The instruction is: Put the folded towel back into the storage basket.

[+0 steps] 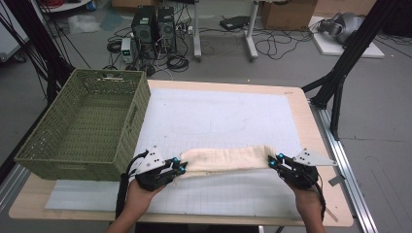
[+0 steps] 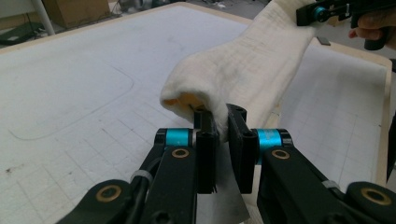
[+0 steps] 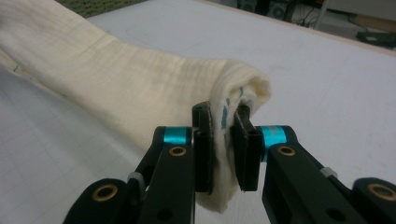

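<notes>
A cream cloth [image 1: 224,159], rolled or folded into a long band, stretches across the near part of the white mat [image 1: 218,116] on the table [image 1: 311,141], its left end pinched tight in the closed left tool [image 1: 180,168] and its right end clamped the same way in the right tool [image 1: 273,161]. The green woven basket [image 1: 126,131] at the table's left edge looks empty, though its near wall hides part of the floor. Nothing lies between cloth and basket.
</notes>
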{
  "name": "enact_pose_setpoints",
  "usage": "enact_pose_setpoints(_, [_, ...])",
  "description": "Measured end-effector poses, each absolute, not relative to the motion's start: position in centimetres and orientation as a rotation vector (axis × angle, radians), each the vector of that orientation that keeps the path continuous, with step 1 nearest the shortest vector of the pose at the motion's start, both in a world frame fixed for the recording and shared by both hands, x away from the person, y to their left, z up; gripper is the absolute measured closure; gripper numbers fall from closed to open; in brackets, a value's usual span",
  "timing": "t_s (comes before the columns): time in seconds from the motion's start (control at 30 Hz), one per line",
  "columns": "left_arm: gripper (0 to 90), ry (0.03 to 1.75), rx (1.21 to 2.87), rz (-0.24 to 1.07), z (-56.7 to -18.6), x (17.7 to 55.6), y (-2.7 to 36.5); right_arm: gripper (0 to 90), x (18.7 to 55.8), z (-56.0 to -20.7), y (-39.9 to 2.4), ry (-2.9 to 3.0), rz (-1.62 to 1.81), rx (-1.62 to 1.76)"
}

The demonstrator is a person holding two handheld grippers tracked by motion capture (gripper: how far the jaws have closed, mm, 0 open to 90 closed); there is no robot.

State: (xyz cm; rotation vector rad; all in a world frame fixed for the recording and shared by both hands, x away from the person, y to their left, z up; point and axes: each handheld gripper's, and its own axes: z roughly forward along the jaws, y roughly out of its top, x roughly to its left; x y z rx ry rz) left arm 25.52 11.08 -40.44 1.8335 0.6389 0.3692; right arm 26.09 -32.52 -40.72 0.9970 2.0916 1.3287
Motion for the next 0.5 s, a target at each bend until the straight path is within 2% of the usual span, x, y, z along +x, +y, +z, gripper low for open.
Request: enact_pose_setpoints(0.5, [83.1, 0.637, 1.782, 0.415, -38.0, 25.4, 12.5, 80.1, 28.7, -37.9, -30.9, 2.061, 1.340, 0.902])
